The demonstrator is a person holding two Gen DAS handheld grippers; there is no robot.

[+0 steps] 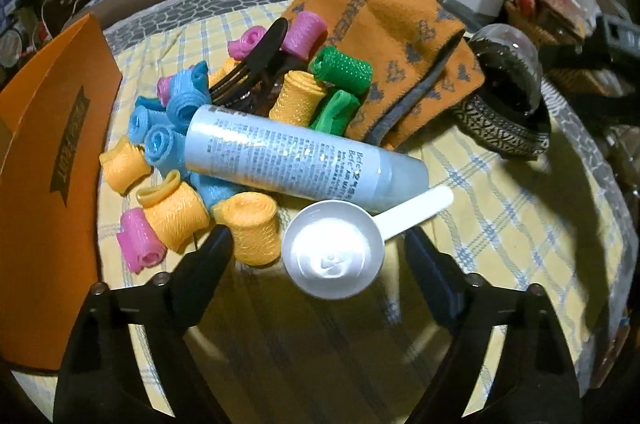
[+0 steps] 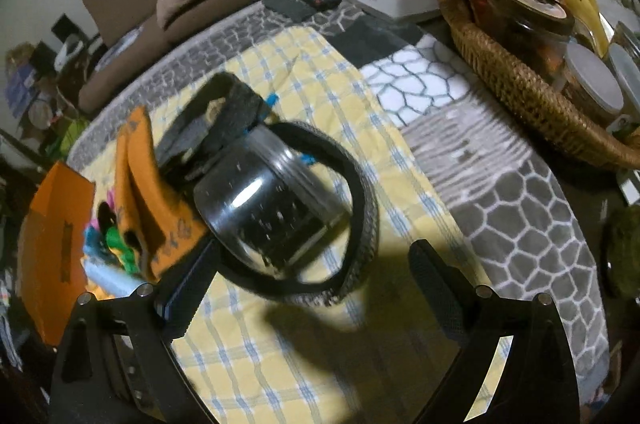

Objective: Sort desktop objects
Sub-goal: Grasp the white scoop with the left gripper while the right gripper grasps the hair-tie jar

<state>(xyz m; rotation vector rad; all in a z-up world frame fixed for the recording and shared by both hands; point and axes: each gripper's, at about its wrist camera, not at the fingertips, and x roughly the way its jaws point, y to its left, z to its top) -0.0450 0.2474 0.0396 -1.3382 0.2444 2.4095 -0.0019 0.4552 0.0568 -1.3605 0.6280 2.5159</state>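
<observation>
White scoop [image 1: 334, 256] between left gripper's [image 1: 318, 244] seemingly unclosed jaws

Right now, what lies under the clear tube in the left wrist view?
The clear tube lies across foam rollers: blue rollers under its left end, a yellow roller behind it. The checked cloth shows beyond. What lies directly beneath its middle is covered.

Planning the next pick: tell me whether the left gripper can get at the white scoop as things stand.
Probably yes. The left gripper stands open around the white scoop, nothing lying over its bowl; the yellow curler crowds the left finger.
</observation>
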